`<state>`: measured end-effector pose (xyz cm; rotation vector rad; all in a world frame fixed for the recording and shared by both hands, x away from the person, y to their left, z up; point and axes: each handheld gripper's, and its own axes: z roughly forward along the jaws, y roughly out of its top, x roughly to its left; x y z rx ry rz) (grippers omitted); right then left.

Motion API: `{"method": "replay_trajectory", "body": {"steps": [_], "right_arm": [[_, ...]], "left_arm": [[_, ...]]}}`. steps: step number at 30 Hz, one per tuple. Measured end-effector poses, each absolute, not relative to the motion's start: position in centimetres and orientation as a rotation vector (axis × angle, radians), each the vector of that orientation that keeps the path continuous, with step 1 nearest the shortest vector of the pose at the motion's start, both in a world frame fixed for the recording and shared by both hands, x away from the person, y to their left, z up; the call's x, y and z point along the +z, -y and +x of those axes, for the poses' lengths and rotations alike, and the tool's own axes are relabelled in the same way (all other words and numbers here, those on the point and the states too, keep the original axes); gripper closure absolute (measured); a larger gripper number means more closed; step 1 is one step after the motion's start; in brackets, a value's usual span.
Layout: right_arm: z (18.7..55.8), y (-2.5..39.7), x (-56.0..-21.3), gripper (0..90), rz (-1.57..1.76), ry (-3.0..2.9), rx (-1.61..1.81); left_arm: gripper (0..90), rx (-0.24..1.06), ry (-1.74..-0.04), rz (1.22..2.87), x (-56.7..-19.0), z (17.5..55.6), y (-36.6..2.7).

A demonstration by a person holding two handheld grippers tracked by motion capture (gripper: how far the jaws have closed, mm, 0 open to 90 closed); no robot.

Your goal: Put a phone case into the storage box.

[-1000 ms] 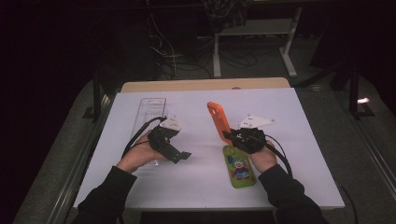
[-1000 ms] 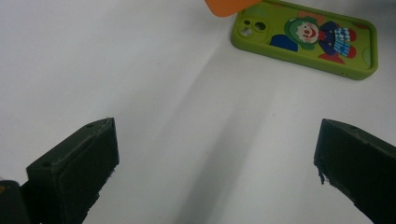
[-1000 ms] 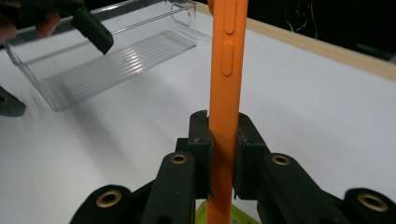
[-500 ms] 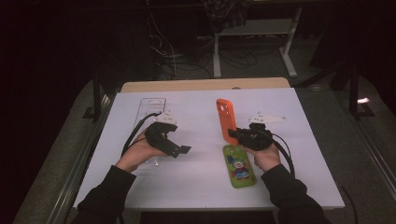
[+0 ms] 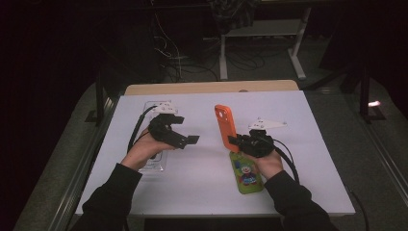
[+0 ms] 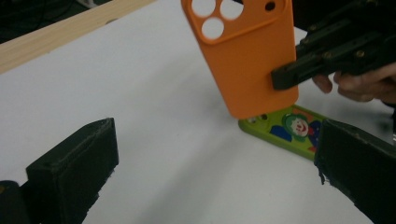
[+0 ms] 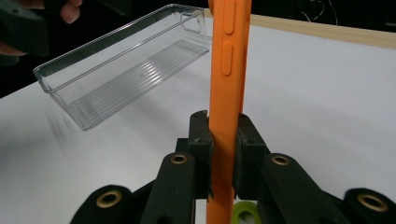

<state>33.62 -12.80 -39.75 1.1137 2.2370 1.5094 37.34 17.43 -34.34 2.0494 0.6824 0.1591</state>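
Orange phone case [image 5: 224,126] clamped upright in the right claw [image 5: 234,141], lifted above the green clown case [image 5: 246,172] on the bench [image 5: 308,144]. Left claw [image 5: 191,140] gaping, empty, near the clear tray [image 7: 126,60]. Narrow edge pinch risks a twist and drop.

I've got a plain bright orange phone case [image 5: 224,126], no print on it, pinched in my black right gripper [image 5: 239,141]. Just below the orange case lies a lime green case [image 5: 246,174] with a cartoon clown on it: green hair, red and blue bits. Left of the orange case, my left gripper [image 5: 185,136] is black too, near a clear ribbed tray [image 7: 122,67]. White table [image 5: 308,144], pale wood strip [image 5: 207,87] behind.
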Motion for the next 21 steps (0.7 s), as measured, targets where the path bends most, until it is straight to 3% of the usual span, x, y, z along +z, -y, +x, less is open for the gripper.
{"method": "replay_trajectory", "body": {"steps": [21], "right_arm": [[32.9,10.4,-39.4,78.5,1.047,-2.266,1.568]], "left_arm": [[0.0,0.129,-0.656,1.982,-34.1,39.1,-13.8]]}}
